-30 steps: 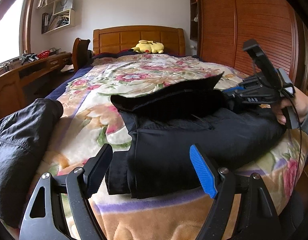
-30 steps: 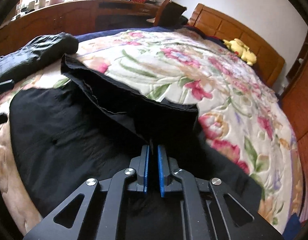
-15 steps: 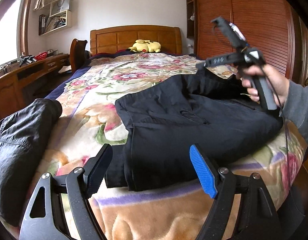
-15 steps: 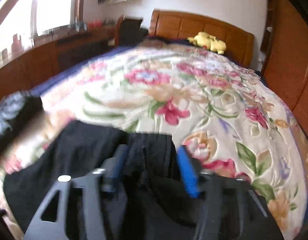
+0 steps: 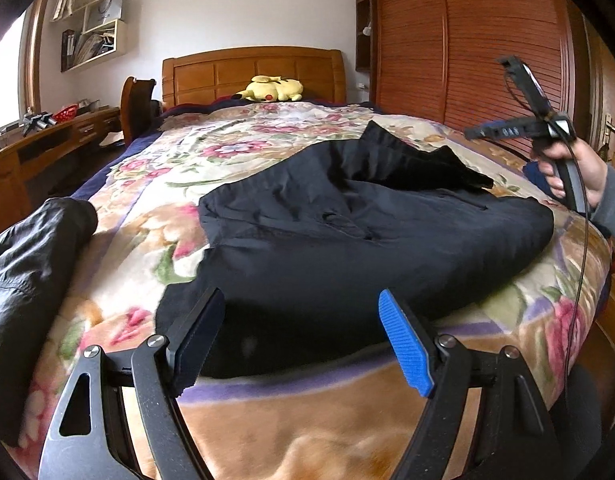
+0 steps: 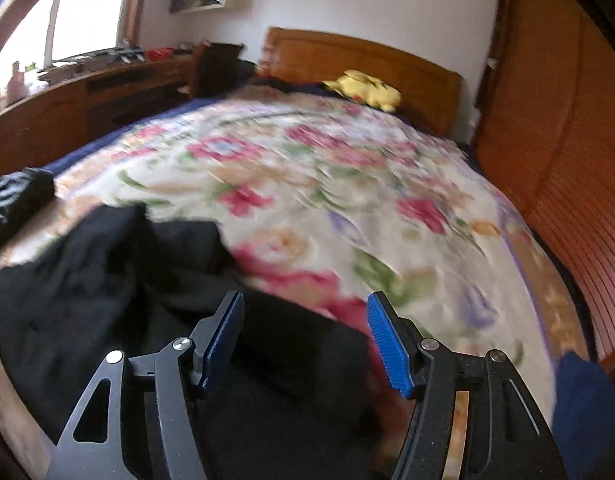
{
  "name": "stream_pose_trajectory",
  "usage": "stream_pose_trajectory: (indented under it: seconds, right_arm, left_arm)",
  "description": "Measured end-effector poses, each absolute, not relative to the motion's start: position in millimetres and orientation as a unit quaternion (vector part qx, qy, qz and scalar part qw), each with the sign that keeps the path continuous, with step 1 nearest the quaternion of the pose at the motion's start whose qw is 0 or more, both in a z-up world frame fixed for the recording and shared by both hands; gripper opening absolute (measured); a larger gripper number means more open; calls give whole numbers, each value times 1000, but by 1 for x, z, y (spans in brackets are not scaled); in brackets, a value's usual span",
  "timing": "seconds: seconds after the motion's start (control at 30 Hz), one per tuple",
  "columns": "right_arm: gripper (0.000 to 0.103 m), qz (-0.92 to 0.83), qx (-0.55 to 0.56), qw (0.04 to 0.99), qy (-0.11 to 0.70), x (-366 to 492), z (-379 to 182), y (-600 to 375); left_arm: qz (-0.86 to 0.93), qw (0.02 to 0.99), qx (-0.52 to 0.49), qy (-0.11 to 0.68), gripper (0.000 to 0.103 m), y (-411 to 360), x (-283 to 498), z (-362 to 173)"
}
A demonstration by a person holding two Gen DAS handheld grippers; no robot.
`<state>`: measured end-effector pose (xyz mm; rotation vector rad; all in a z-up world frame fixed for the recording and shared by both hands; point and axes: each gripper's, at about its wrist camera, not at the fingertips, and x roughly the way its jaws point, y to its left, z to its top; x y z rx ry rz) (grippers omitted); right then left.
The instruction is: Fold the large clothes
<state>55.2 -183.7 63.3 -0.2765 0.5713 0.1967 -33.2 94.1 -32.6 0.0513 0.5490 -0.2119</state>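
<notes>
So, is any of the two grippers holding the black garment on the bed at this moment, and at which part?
Nothing is held. The left gripper and right gripper are both open above the black garment; the right's jaws have just been opening, empty.

black garment (image 5: 347,240) on a floral pink-and-cream blanket (image 5: 227,152); yellow plush toy (image 5: 273,89).

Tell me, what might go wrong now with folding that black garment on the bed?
The upper flap of the black garment lies rumpled rather than flat, so creases may get folded in. The right gripper, its jaws just opened with nothing between them, is away from the cloth. The garment's near edge sits close to the edge of the bed, so a tug from the open left gripper could drag it off.
</notes>
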Motion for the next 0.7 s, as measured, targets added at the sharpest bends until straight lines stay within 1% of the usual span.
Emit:
stream_pose_trajectory:
  seconds: [0.17,0.37,0.5,0.63,0.67,0.7]
  right_arm:
    - [66,86,-128,932,329,60,35,-221]
    - [66,130,-160,902,379,64,-1,-220]
    - [66,164,-163,888,397,80,-11,-214]
    - [66,148,-184,884,405,105,-8,-210]
    - [65,145,-187,883,404,117,-7,-206]
    - [60,142,-186,885,403,124,-5,-207]
  left_arm:
    - [-104,959,32,261,80,84,-29,-30]
    - [-108,960,43,256,80,74,-29,-26]
    - [-107,959,44,259,80,71,-26,-26]
    - [-107,958,45,261,80,68,-27,-26]
    - [-108,958,46,262,80,67,-27,-26]
    - [-109,958,47,261,80,67,-28,-25]
